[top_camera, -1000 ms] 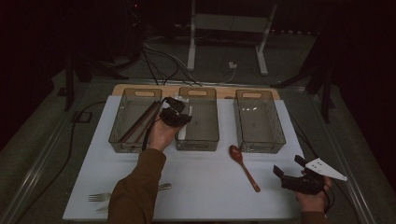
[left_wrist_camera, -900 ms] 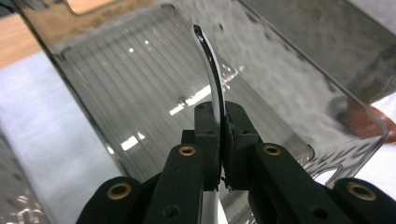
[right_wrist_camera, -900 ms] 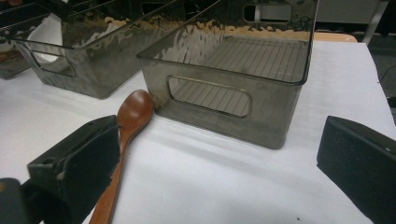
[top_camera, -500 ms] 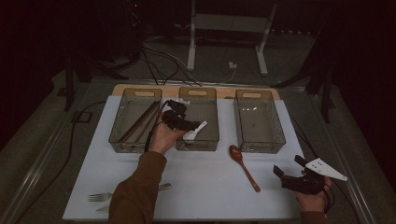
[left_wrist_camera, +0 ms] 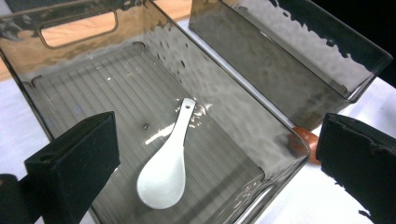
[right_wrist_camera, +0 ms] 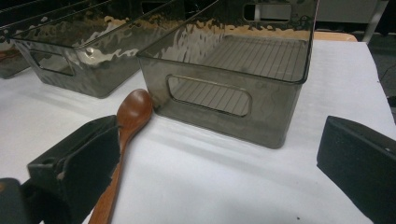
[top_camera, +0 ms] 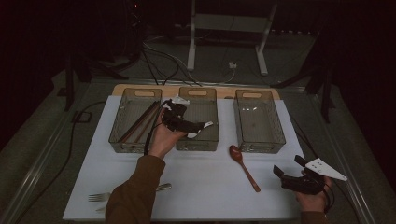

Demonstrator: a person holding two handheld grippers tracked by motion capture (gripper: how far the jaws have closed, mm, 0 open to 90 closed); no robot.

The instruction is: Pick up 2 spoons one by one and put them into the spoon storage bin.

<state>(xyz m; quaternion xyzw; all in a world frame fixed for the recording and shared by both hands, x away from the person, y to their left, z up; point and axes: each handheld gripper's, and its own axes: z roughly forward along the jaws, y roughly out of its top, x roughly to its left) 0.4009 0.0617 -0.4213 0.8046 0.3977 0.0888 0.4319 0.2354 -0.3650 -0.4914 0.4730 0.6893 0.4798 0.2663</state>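
Note:
A white ceramic spoon (left_wrist_camera: 166,170) lies loose on the ribbed floor of the middle clear bin (left_wrist_camera: 233,79). My left gripper (left_wrist_camera: 219,149) hangs open just above it, one jaw on each side, touching nothing. From the high view that gripper (top_camera: 186,124) is over the middle bin (top_camera: 208,108). A brown wooden spoon (top_camera: 243,167) lies on the white mat in front of the right bin (top_camera: 259,122). My right gripper (top_camera: 288,168) rests open at the mat's near right, its jaws (right_wrist_camera: 219,154) facing that wooden spoon (right_wrist_camera: 133,112) and the bin (right_wrist_camera: 224,70).
The left bin (top_camera: 122,116) holds long brown chopsticks (top_camera: 140,122). A metal fork (top_camera: 100,197) lies at the mat's near left, with another metal handle (top_camera: 163,187) beside the left sleeve. Cables and a stand's legs (top_camera: 229,42) are beyond the table.
My left hand has swung its gripper to the right, from the gap between the left and middle bins to over the middle bin. The right gripper has stayed still.

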